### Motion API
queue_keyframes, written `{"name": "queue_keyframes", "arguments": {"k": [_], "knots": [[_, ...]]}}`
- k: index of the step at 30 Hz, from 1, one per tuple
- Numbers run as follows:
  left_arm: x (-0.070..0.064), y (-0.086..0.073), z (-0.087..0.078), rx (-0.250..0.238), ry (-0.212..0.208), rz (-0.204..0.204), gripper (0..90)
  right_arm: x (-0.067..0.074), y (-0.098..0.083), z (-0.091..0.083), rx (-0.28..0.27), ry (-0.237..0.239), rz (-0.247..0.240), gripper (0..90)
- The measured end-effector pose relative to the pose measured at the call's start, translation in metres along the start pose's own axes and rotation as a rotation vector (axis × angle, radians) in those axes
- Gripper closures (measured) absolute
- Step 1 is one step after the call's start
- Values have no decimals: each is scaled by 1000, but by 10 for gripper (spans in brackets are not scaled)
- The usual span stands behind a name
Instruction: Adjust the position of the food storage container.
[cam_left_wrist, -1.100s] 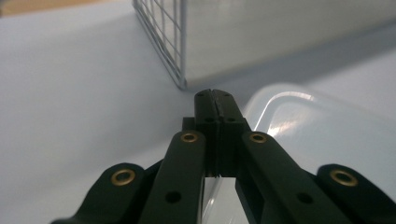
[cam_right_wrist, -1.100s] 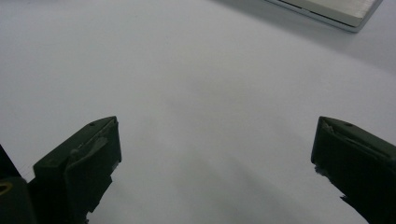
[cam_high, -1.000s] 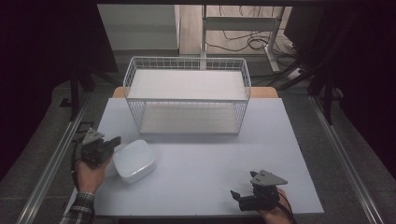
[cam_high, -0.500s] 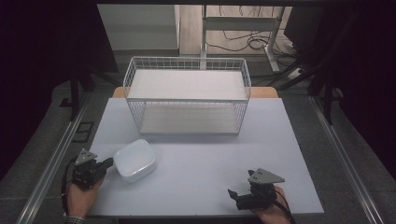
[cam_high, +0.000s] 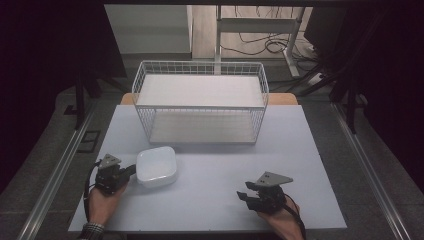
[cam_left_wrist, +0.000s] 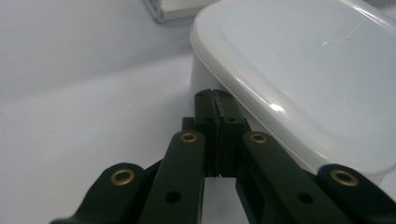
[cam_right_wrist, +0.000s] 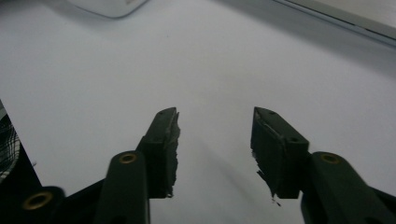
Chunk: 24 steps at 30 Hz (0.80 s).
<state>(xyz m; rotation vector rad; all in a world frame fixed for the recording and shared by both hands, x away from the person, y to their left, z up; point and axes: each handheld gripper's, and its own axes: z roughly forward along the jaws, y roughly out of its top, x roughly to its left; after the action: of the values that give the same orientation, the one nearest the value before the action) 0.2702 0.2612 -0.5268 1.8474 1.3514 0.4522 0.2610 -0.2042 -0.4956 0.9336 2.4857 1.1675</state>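
1. Left gripper (cam_high: 131, 170) sits at the near-left of the tabletop (cam_high: 300, 150), held low in the person's left hand (cam_high: 102, 202). Its tips touch the left side of the lidded white plastic container (cam_high: 156, 166).
2. In the left gripper view the jaws are pressed together with nothing between them. The closed tip (cam_left_wrist: 215, 112) butts the container wall just under the lid rim (cam_left_wrist: 243, 100). Reads as a push or nudge contact, not a grasp.
3. The container stands flat on the tabletop, lid on, left of centre, just in front of the white wire basket (cam_high: 200, 102) but apart from it. Likely being slid along the surface because the gripper cannot span its width.
4. Right gripper (cam_high: 246, 196) rests at the near-right edge in the right hand (cam_high: 280, 220), well apart from the container. Its jaws stand apart with only bare tabletop between them, the worn pads (cam_right_wrist: 170, 149) clearly separated. It looks parked, waiting for its turn.
5. Wire basket sits at the far middle of the tabletop, open top, its white floor bare. Probable destination for the container, judging by the layout.
6. Risk: a push below the rim could tip or spin the container rather than slide it straight.
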Motion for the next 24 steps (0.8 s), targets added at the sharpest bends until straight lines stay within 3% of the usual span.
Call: {"name": "queue_keyframes", "arguments": {"k": [2, 3, 4, 8, 22, 24], "knots": [[-6, 3, 5, 3, -16, 18, 898, -1, 9, 9, 11, 10, -34, 647], [-6, 3, 5, 3, -16, 18, 898, -1, 9, 9, 11, 10, -34, 647], [-9, 5, 8, -1, -34, 15, 898, -3, 16, 16, 15, 19, -43, 710], [-17, 9, 14, 2, -55, 34, 898, -5, 30, 30, 18, 34, -58, 819], [-67, 30, 49, 4, -176, 111, 898, -8, 58, 75, 24, 18, -22, 884], [-74, 33, 54, 2, -190, 124, 898, -9, 60, 82, 28, -1, -23, 883]]}}
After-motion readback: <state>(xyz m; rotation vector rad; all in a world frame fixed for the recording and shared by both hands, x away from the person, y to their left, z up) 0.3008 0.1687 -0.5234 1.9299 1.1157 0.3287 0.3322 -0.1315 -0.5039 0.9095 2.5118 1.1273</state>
